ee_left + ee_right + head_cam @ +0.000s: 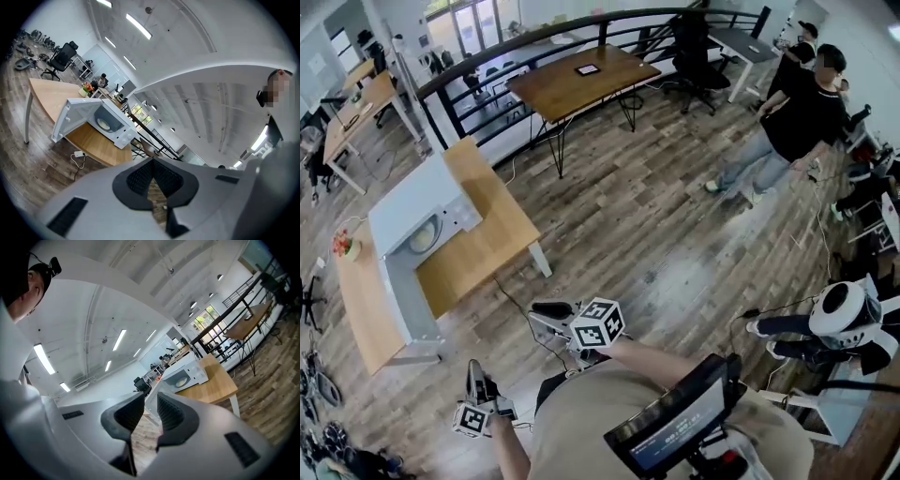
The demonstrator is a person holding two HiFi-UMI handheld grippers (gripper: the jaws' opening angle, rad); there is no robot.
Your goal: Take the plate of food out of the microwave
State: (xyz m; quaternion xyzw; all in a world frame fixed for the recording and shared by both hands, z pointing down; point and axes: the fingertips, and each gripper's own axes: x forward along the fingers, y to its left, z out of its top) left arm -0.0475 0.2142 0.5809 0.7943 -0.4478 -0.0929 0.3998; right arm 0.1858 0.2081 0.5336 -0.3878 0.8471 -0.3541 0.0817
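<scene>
A white microwave (412, 211) stands on a wooden table (478, 248) at the left, its door (403, 309) swung open. Inside it lies a pale plate of food (425, 236). Both grippers are far from it, near the bottom of the head view. My left gripper (475, 370) has its fingertips touching and holds nothing; its own view shows the microwave (117, 131) and plate (103, 124) well ahead. My right gripper (547, 312) is empty, its jaws only a narrow slit apart. Its view has the microwave (187, 373) and plate (180, 380) beyond the jaws (151, 405).
Wood-plank floor lies between me and the table. A power strip (78, 153) with its cord lies on the floor by the table. Flowers (342, 244) sit at the table's far end. A second table (581, 80) and a black railing stand behind. People (797, 112) stand at the right.
</scene>
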